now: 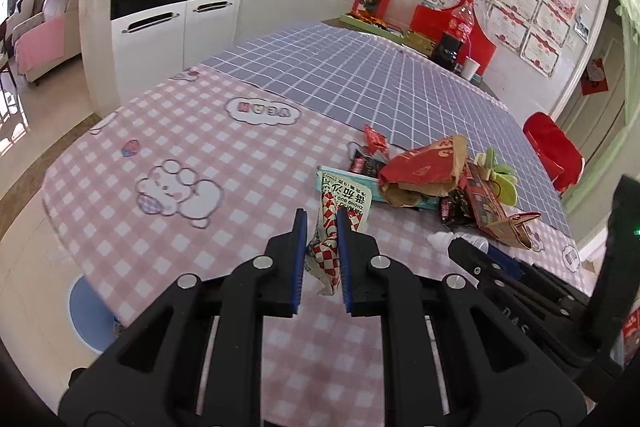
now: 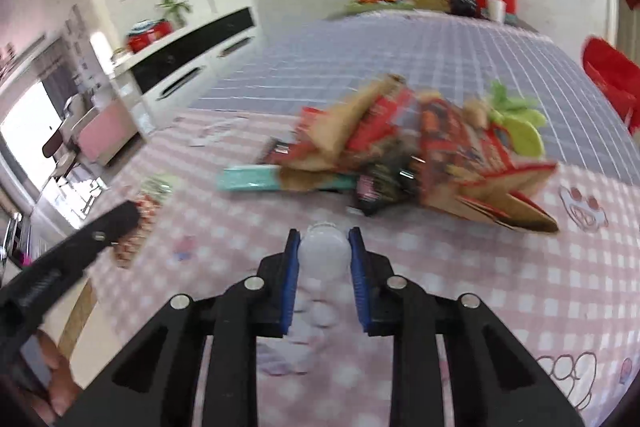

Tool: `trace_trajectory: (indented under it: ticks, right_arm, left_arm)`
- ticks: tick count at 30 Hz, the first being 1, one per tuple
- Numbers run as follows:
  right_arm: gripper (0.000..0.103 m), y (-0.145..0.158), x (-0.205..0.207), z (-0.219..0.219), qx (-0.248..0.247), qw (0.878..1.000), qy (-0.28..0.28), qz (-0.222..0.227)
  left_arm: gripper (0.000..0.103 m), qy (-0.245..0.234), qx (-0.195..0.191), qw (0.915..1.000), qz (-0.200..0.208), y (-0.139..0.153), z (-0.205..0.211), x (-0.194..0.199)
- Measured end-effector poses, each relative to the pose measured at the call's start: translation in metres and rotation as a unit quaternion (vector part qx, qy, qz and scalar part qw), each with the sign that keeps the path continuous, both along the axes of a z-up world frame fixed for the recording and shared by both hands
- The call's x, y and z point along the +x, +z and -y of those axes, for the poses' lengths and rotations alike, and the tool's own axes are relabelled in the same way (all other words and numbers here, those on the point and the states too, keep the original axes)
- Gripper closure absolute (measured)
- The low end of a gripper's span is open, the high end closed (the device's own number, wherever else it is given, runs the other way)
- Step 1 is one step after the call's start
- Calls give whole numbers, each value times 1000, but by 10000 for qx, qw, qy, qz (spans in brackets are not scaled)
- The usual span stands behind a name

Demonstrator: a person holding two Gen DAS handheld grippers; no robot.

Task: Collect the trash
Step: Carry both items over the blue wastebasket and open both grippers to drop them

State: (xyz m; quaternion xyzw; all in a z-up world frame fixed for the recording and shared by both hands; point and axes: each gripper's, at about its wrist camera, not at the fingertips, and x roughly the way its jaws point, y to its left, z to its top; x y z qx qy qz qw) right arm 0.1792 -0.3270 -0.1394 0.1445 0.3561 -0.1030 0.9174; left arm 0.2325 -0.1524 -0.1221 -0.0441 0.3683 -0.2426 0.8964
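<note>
Red wrappers (image 1: 420, 167) are lying heaped on the desk (image 1: 200, 131) ahead; left gripper (image 1: 322, 223) jaws are clamping checkered paper (image 1: 326, 251), right gripper (image 2: 324, 241) jaws a white bottle (image 2: 323, 251).

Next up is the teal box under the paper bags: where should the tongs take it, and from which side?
Grip the teal box at its exposed left end, coming in from the near left. Its right end is buried under the brown paper bag, while the left end lies flat and bare on the pink checked tablecloth, probably thin enough to pinch across.

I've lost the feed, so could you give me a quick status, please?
Left gripper shut on checkered wrapper. Right gripper closed around white bottle. Trash pile ahead, path clear.
</note>
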Motion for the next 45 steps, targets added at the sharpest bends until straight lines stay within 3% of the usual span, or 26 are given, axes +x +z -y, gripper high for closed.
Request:
trace_trajectory:
  ticks: [9, 17, 22, 31, 41, 44, 45]
  right_arm:
    - [79, 19, 30, -74, 42, 9968, 765, 226]
    - [79, 27, 69, -174, 131, 9833, 1789, 311]
    - [79, 26, 92, -240, 266, 9681, 2473, 290]
    - [79, 3, 134, -358, 424, 9358, 3500, 41]
    - [79, -40, 171, -423, 325, 9241, 3792, -340]
    - [79, -51, 179, -432, 304, 9234, 3805, -411]
    - [79, -54, 180, -434, 291, 9238, 3794, -420]
  left_arm:
    - [88, 495, -165, 9986, -8, 0, -65, 5]
    - [88, 1294, -215, 9913, -48, -5, -161, 18]
    - [88, 1917, -167, 9813, -96, -12, -226, 24]
    - [88, 2875, 334, 9567, -301, -41, -315, 38]
    - [87, 3268, 441, 9406, -815, -88, -367, 65]
    - [78, 3298, 339, 9385, -959, -95, -378, 74]
    - [69, 3321, 357, 9375, -974, -97, -379, 75]
